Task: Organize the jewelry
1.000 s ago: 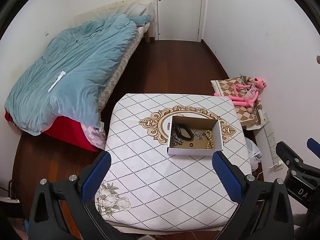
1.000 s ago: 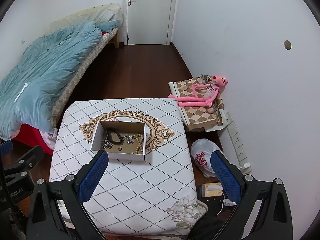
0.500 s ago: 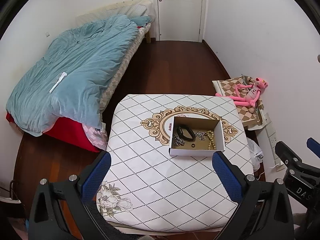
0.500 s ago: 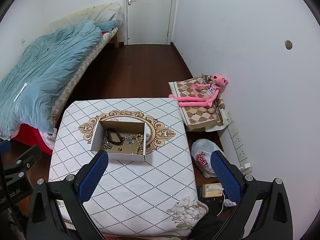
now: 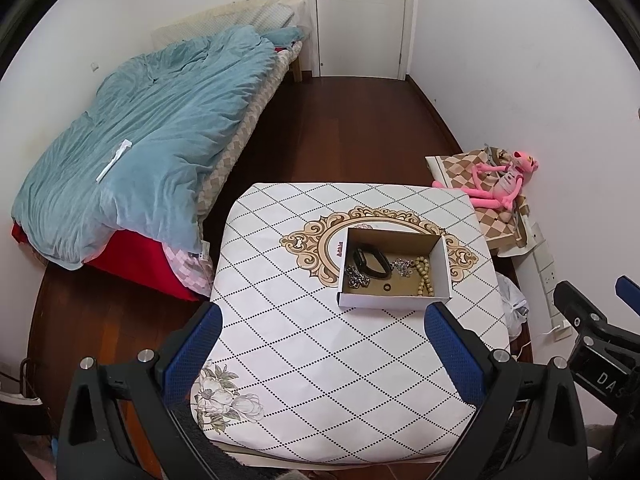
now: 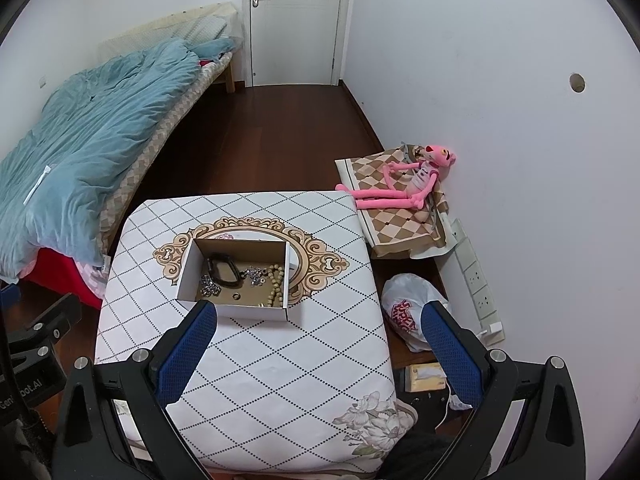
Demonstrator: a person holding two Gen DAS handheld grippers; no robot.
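The open cardboard box (image 5: pixel 394 268) of jewelry sits on the bench (image 5: pixel 320 360) at twelve o'clock from the left gripper (image 5: pixel 328 346), at eleven from the right gripper (image 6: pixel 320 346); both grippers are spread wide, empty.

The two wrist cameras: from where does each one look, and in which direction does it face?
Left wrist: sits behind the open left gripper, looking down at the table and box; the right gripper shows at its right edge.
Right wrist: sits behind the open right gripper, facing the same way; the left gripper shows at its left edge.
Shared: table, box, bed, door, pink toy.
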